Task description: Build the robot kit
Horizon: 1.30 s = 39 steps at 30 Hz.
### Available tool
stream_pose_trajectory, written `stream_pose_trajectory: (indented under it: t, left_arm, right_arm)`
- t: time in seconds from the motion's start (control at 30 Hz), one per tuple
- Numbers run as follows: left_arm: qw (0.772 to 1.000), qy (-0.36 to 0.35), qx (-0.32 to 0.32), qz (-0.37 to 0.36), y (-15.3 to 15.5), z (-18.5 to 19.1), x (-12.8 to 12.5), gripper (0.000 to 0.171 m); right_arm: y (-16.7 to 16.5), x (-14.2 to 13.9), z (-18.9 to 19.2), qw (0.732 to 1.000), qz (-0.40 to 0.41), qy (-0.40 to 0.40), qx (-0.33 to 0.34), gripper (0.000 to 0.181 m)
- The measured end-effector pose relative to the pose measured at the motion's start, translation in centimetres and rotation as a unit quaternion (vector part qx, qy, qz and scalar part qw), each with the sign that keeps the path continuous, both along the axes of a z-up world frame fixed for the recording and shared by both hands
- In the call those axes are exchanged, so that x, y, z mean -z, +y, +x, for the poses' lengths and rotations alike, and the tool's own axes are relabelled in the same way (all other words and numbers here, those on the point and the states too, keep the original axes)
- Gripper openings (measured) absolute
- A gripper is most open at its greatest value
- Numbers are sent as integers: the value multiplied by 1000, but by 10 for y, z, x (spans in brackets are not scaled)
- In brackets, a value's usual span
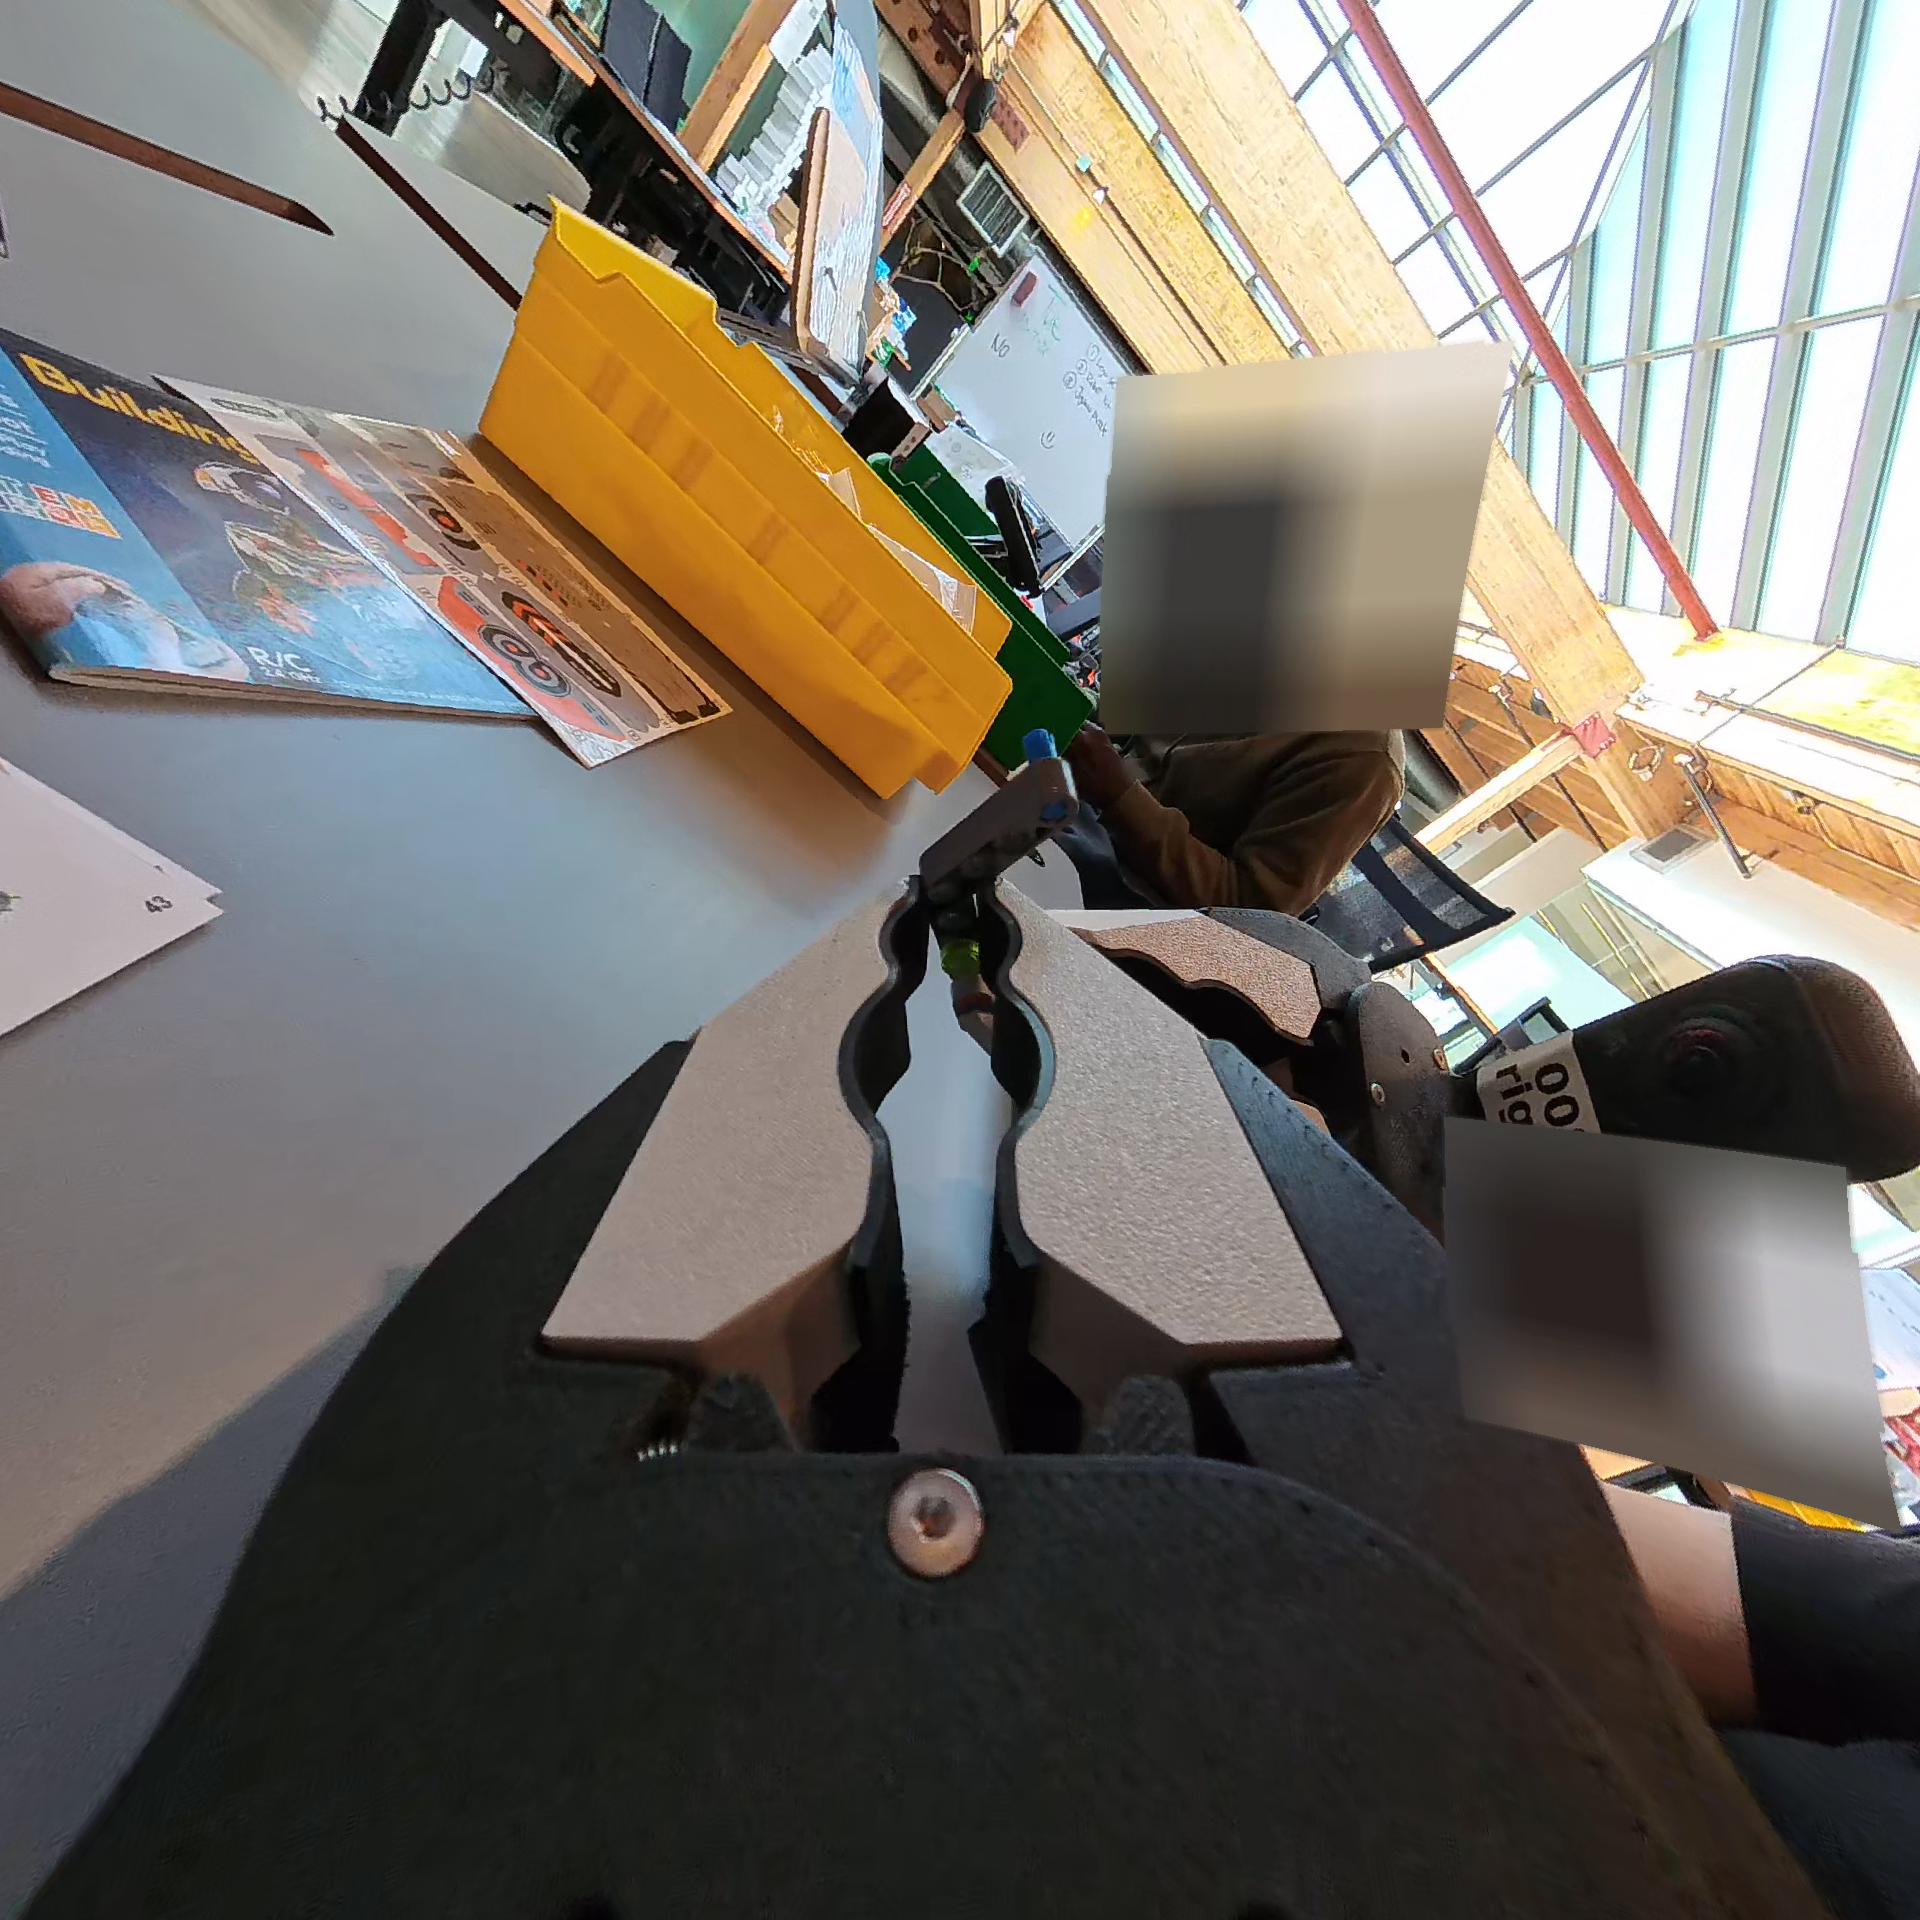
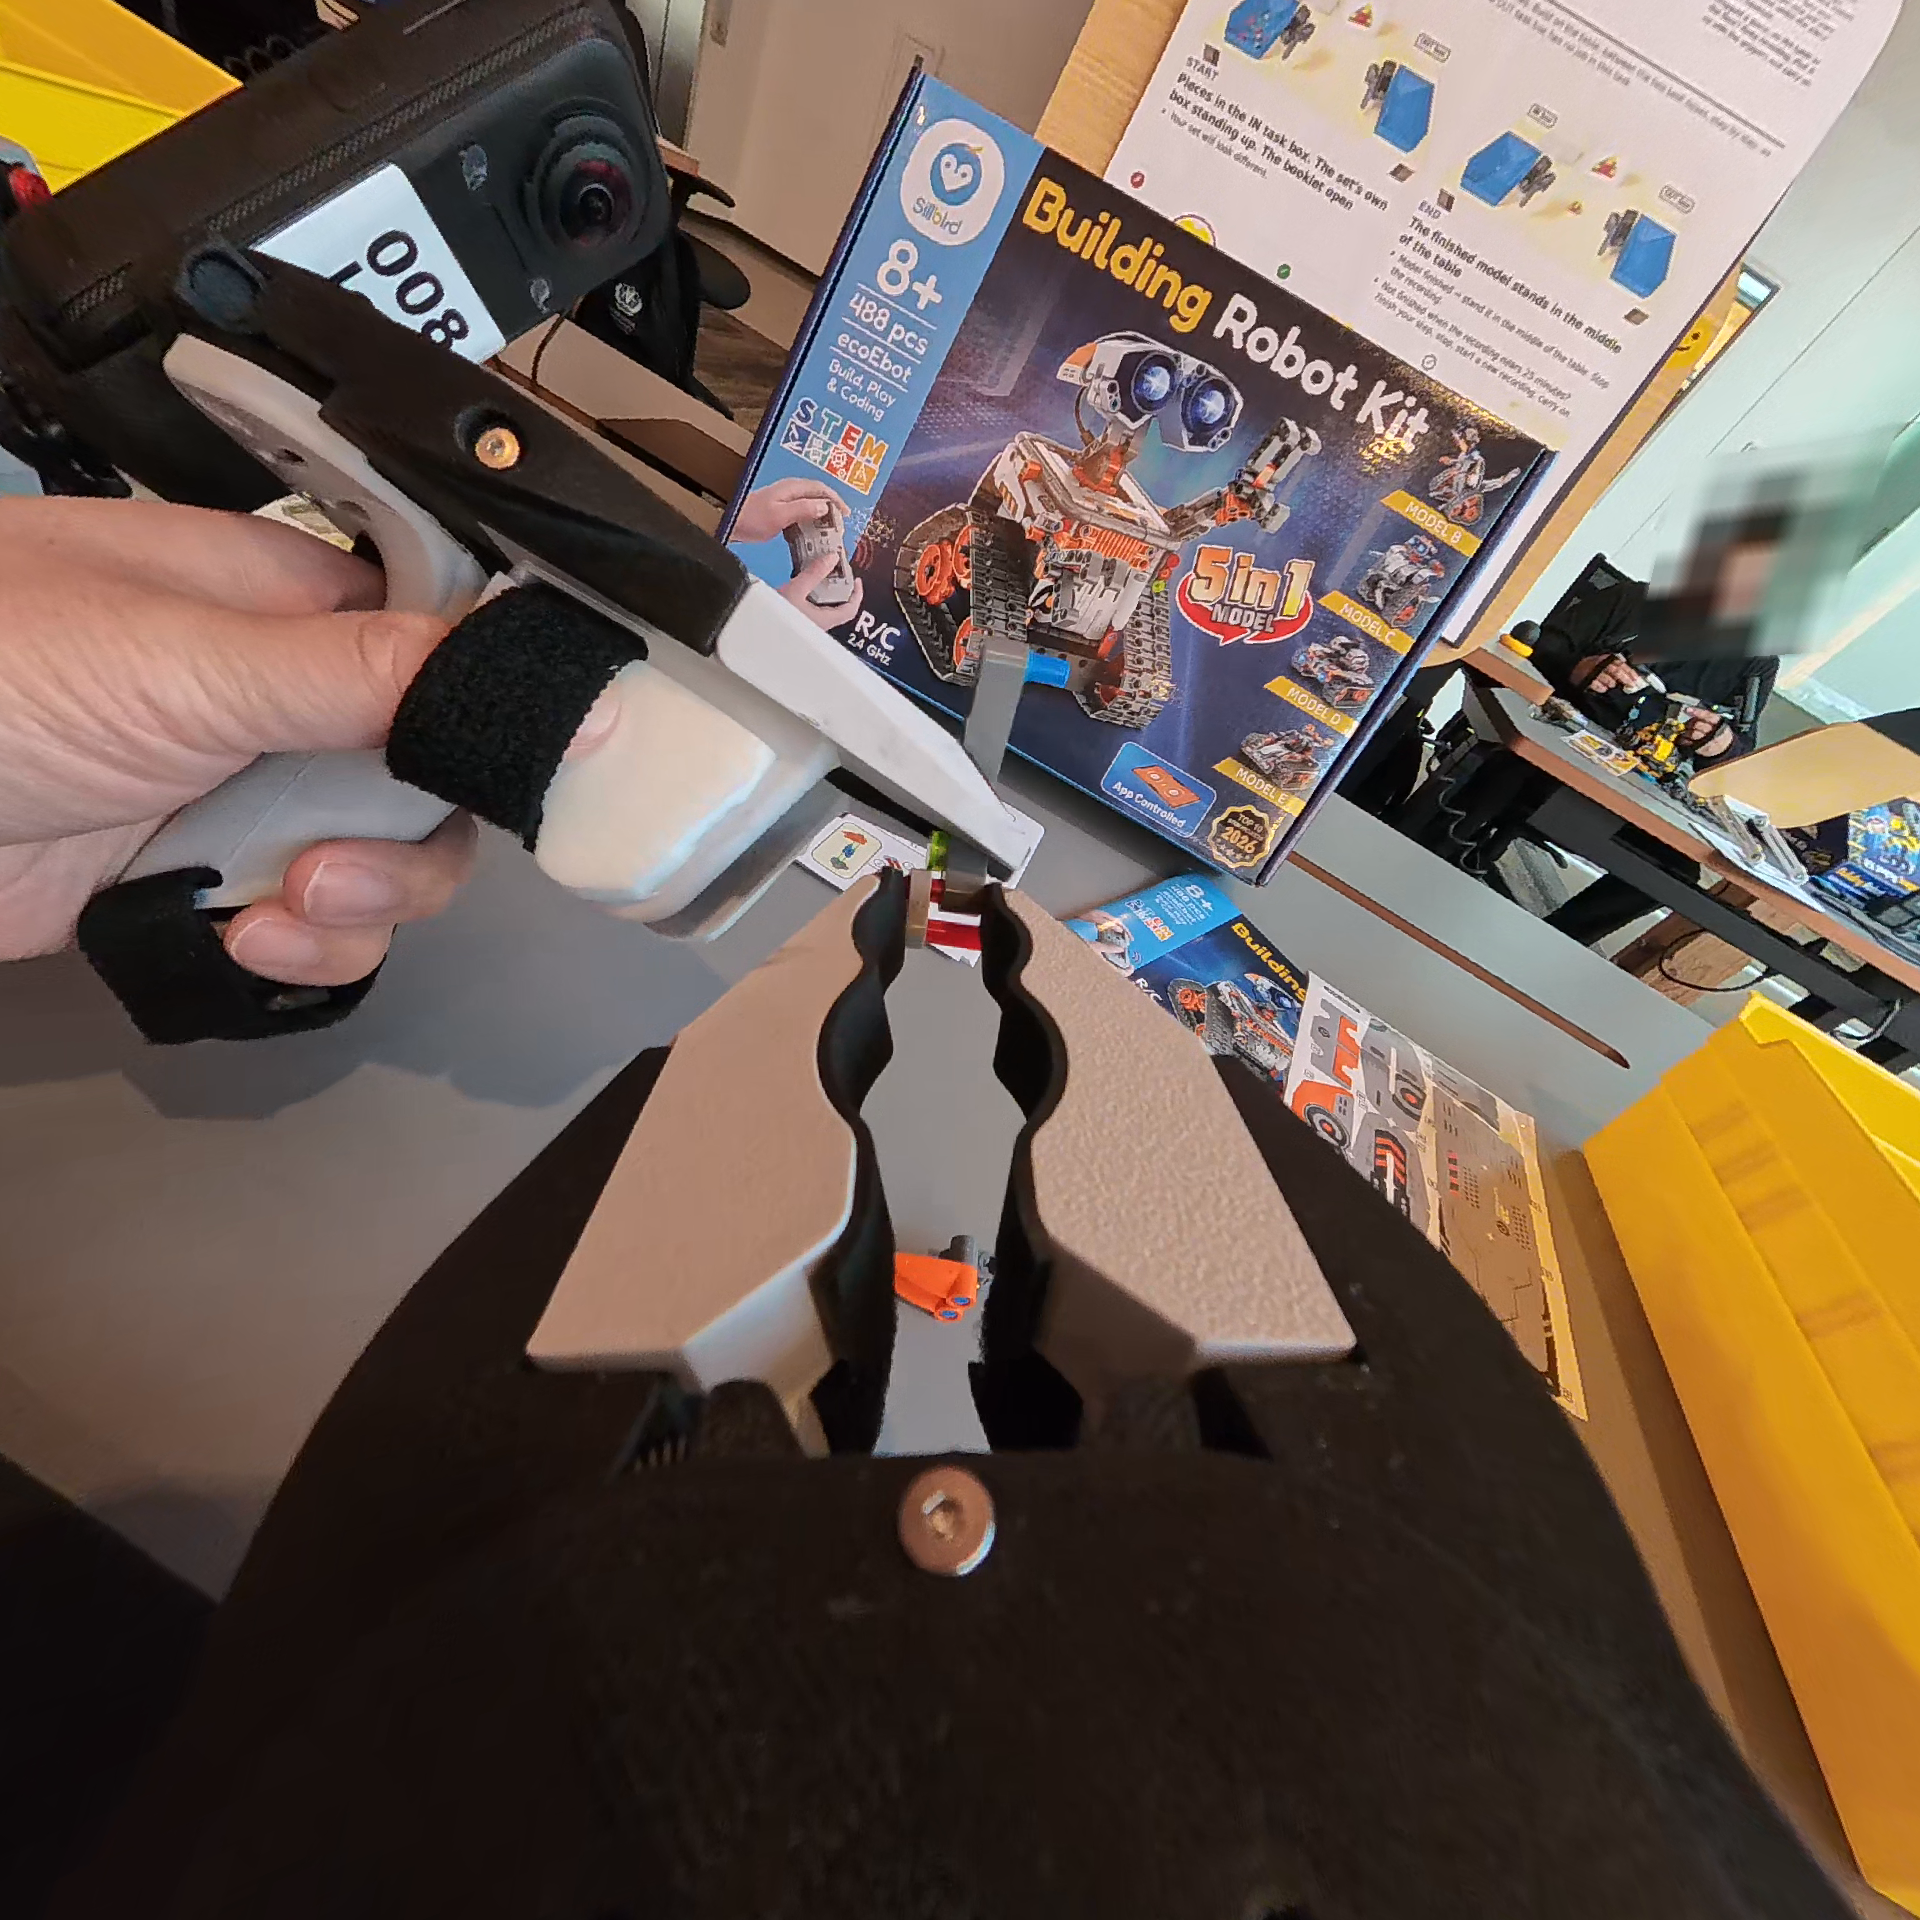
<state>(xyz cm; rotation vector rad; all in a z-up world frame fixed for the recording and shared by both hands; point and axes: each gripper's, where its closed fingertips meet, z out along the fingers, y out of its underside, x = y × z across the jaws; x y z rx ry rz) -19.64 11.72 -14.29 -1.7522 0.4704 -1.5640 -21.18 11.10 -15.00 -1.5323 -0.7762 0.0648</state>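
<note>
My left gripper point(image 1: 956, 914) is shut on a small brick assembly: a grey beam point(image 1: 992, 826) with a blue pin point(image 1: 1044, 774) on top and a green piece point(image 1: 961, 951) between the fingertips. My right gripper point(image 2: 940, 904) is shut on the red, white and grey lower end point(image 2: 940, 923) of the same assembly. The grey beam point(image 2: 992, 707) sticks up past the left gripper point(image 2: 977, 842), which comes in from the left, held by a hand point(image 2: 208, 707). Both hold it above the grey table point(image 2: 312, 1195). One right finger point(image 1: 1195, 961) shows beside my left tips.
A small orange piece point(image 2: 930, 1283) lies on the table under the right gripper. A robot kit box point(image 2: 1143, 499) stands behind. A booklet point(image 1: 208, 551) and sticker sheet point(image 1: 468, 561) lie by a yellow bin point(image 1: 727, 540) and a green bin point(image 1: 997, 623). A person sits across point(image 1: 1247, 821). My two grippers' fingertips are within a few centimetres of each other.
</note>
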Motion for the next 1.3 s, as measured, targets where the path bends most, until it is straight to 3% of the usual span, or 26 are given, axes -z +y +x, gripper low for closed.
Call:
stream_pose_trajectory:
  t: [0.4,0.53,0.93,1.3]
  left_arm:
    - [1000,-13,-8,3,-1,-1,-4,6]
    - [1000,-26,-10,2,-1,-2,-8,6]
    - [998,-45,-12,41,-3,0,-14,6]
    - [993,-104,-11,56,-10,1,-30,6]
  right_arm:
    - [-1,-3,-2,1000,15,-11,1,14]
    - [-1,-7,-3,999,9,34,5,15]
    - [-2,-12,-2,998,10,61,4,15]
    - [-8,-26,0,997,68,28,7,15]
